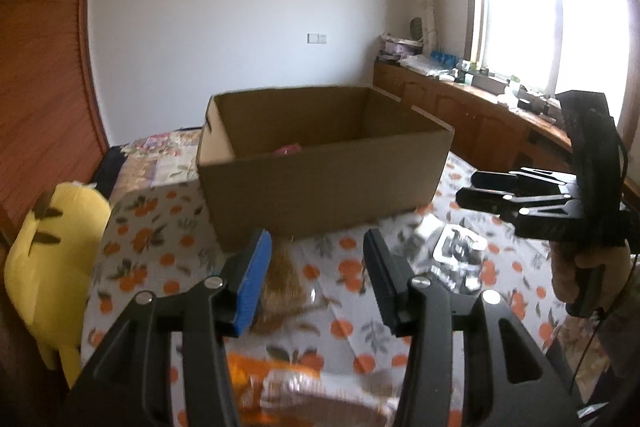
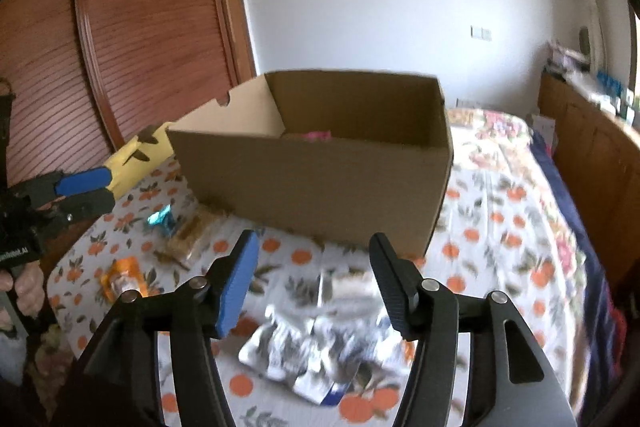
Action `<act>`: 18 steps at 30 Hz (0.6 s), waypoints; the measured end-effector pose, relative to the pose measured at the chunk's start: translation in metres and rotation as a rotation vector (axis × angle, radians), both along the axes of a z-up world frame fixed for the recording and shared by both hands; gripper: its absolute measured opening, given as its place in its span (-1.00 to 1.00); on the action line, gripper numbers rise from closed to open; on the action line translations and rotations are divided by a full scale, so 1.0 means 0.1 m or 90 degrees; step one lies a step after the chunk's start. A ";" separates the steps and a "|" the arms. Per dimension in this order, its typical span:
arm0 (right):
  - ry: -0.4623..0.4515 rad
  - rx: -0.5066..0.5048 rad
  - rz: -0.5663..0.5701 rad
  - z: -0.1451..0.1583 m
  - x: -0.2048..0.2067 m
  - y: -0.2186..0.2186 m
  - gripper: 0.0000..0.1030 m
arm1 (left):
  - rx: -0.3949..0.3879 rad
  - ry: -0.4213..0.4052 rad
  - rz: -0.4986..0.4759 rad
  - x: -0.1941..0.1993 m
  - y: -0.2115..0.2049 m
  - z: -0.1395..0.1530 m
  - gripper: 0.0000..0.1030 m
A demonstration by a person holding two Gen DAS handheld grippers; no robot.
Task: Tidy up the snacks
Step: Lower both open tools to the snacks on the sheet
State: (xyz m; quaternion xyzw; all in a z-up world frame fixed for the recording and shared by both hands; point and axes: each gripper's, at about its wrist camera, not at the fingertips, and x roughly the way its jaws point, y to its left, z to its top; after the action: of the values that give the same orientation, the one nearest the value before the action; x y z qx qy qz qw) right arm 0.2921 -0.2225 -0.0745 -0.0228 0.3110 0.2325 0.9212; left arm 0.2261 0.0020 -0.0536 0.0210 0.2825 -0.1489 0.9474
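Orange-print tablecloth w/ cardboard box, silver packets, orange snack.

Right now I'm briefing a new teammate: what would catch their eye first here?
The open cardboard box stands mid-table on the orange-print tablecloth, something pink inside. Silver snack packets lie below the open right gripper; a yellow plush sits off the table's left edge.

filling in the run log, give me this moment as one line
left claw: open, empty | right claw: open, empty, over silver packet | cardboard box: pink item inside | loose snacks on tablecloth
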 end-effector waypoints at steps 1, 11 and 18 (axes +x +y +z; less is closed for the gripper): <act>0.002 0.001 -0.003 -0.03 -0.02 -0.01 0.16 | 0.001 0.004 0.004 -0.03 0.00 -0.04 -0.06; 0.019 -0.053 -0.026 -0.35 -0.23 -0.03 0.30 | -0.043 0.034 0.012 -0.33 0.07 -0.36 0.00; 0.030 -0.057 -0.037 -0.45 -0.27 -0.12 0.48 | -0.019 0.074 0.053 -0.43 0.10 -0.59 0.24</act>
State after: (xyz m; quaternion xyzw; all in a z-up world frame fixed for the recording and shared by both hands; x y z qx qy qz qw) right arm 0.2651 -0.2347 -0.1196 -0.0495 0.3432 0.1921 0.9181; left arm 0.1828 0.0115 -0.1128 -0.0133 0.3353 -0.1141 0.9351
